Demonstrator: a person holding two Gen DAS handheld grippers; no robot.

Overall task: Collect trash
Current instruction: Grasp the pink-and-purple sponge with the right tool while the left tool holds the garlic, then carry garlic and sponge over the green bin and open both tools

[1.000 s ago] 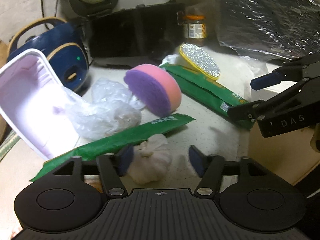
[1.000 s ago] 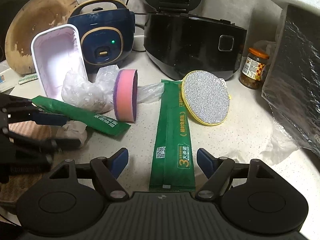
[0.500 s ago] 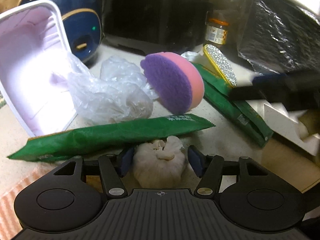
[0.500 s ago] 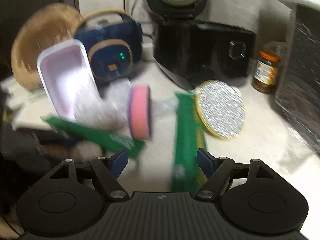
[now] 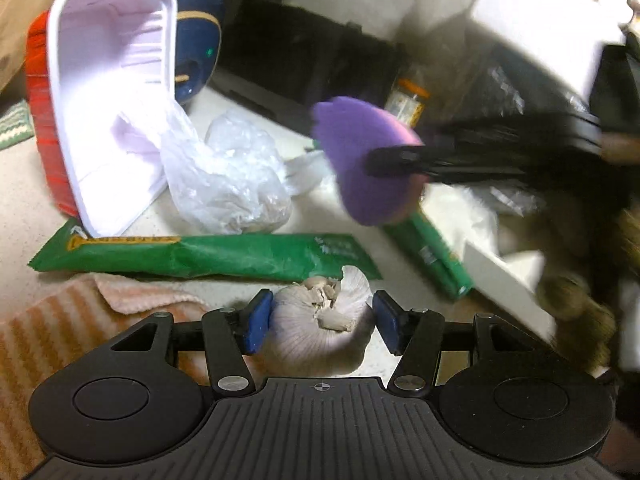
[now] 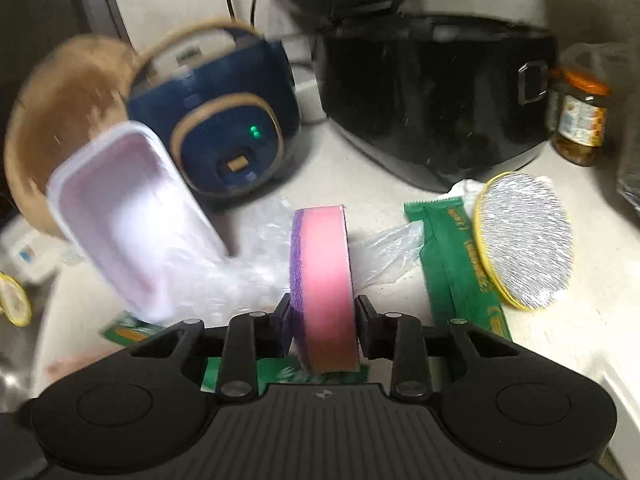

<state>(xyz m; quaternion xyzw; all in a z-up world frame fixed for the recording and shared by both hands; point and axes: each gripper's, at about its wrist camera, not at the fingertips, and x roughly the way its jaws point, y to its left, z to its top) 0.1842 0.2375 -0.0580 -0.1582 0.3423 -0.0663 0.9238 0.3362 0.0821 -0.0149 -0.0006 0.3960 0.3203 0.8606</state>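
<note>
Right wrist view: we see the round pink-and-purple sponge (image 6: 323, 288) standing on edge, dead centre, pinched btwn the right gripper (image 6: 322, 322) pads, whose jaws have just been closing onto it. Behind it lies crumpled clear plastic (image 6: 256, 264); a white tray (image 6: 132, 216) leans at left, a green wrapper (image 6: 460, 264) and a silver scouring pad (image 6: 524, 240) lie at right, a blue cooker (image 6: 224, 128) and a black appliance (image 6: 436, 96) at the back.

Left wrist view: a garlic bulb (image 5: 322, 316) sits btwn the left gripper (image 5: 322, 322) fingers, the blue pads against its sides. Just beyond it lies another green wrapper (image 5: 200, 256), w/ a striped cloth (image 5: 80, 320) at left. The right gripper's blurred dark fingers (image 5: 420, 160) cross the sponge at upper right.
</note>
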